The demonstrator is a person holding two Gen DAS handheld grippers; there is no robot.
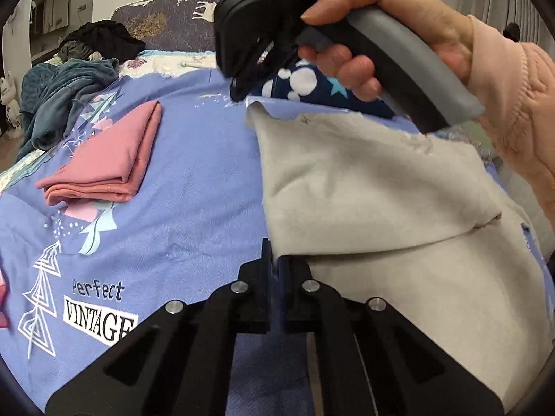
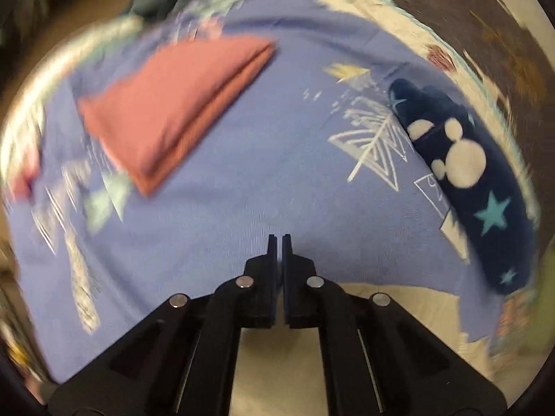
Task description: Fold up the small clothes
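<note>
Far left on the bed: heap of teal and dark clothes [image 1: 66, 93], bunched, single pieces hard to tell apart. Left of centre on the blue printed bedsheet [image 1: 180, 187]: folded pink garment [image 1: 104, 159], flat, well apart from both tools. At near centre: left hand-held gripper [image 1: 274, 270], jaws shut, pinching the near-left edge of the grey cloth [image 1: 381, 187]; how much fabric sits between the pads hidden by the fingers. Grey cloth spread rightward from there, one layer doubled over another, right part cut off by the frame edge. At the cloth's far-left corner: right hand-held gripper [image 1: 242, 93], held in a hand [image 1: 378, 31] with a pink sleeve [image 1: 520, 111], jaws closed in its own view [image 2: 277, 242]; any fabric held there impossible to tell. Far right, beyond the grey cloth: navy star-print fleece [image 2: 464, 173], partly covered in the left view. Right view heavily blurred.
</note>
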